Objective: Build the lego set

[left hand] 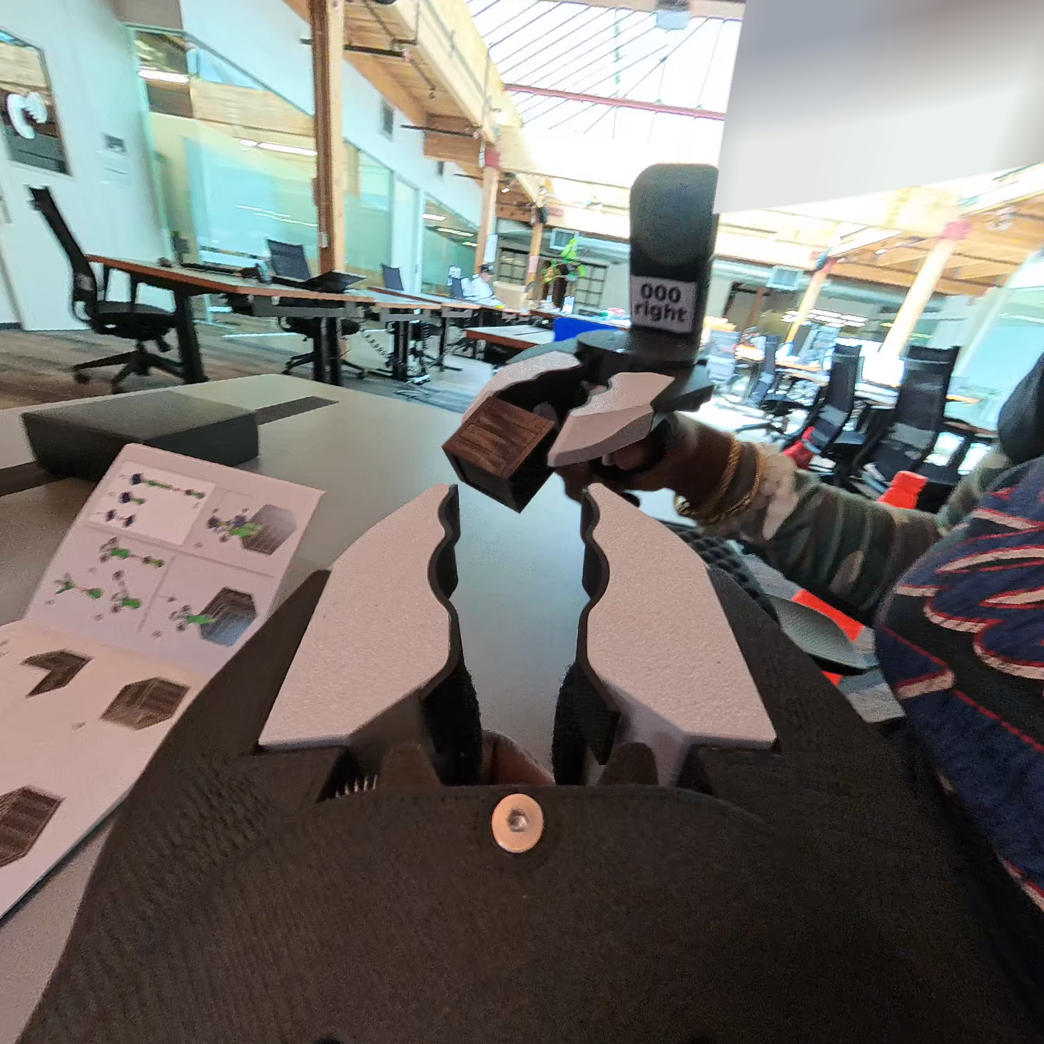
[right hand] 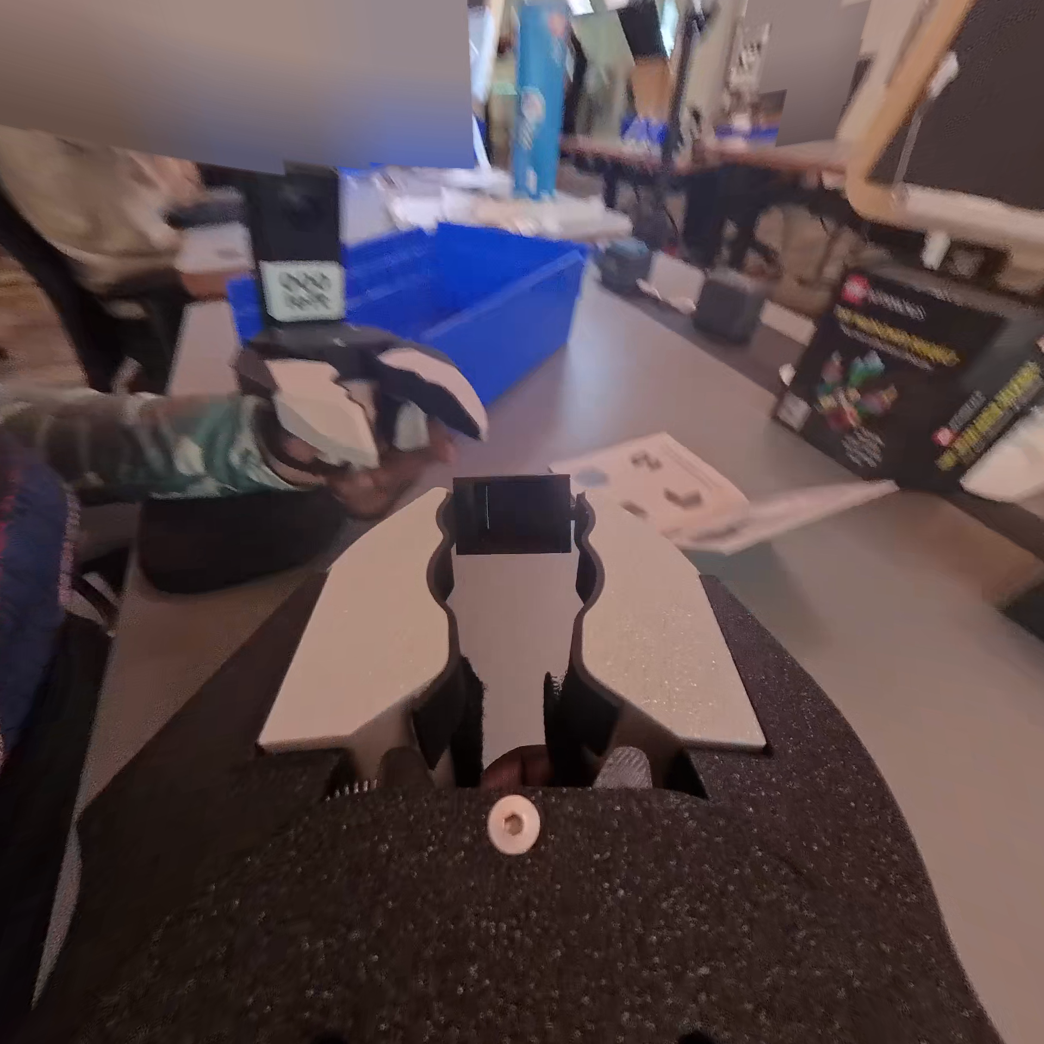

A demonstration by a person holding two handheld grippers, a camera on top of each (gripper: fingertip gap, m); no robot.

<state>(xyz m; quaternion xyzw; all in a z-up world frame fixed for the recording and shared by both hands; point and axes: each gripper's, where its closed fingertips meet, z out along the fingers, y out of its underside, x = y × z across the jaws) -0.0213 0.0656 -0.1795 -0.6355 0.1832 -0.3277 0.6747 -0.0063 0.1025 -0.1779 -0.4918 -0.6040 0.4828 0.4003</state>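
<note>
- At your far left, the white folded instruction sheet [left hand: 152,593] with printed build pictures lies flat on the grey table [left hand: 361,440].
- Behind the sheet, a dark grey rectangular box [left hand: 141,432] sits on the table near its far edge.
- Your left gripper [left hand: 517,497], with its pale grey fingers on a black body, stands well open with nothing between the fingers; it hangs above the table.
- Just past those fingertips, your right gripper [left hand: 528,452] holds the dark brown wood-grain lego crate [left hand: 500,452] up in the air, tilted, clear of the table.
- In the right wrist view, that right gripper [right hand: 511,517] is closed on the crate [right hand: 511,517], which sits squarely between the fingertips, one finger against each side.
- In that same view, your left gripper [right hand: 418,435] shows off to the left, blurred, apart from the crate.
- A bright blue plastic bin [right hand: 497,305] stands on the table beyond it.
- At the far right, the black lego set box [right hand: 898,384] with colourful printing stands upright on the table, with the instruction sheet [right hand: 655,491] lying near it.
</note>
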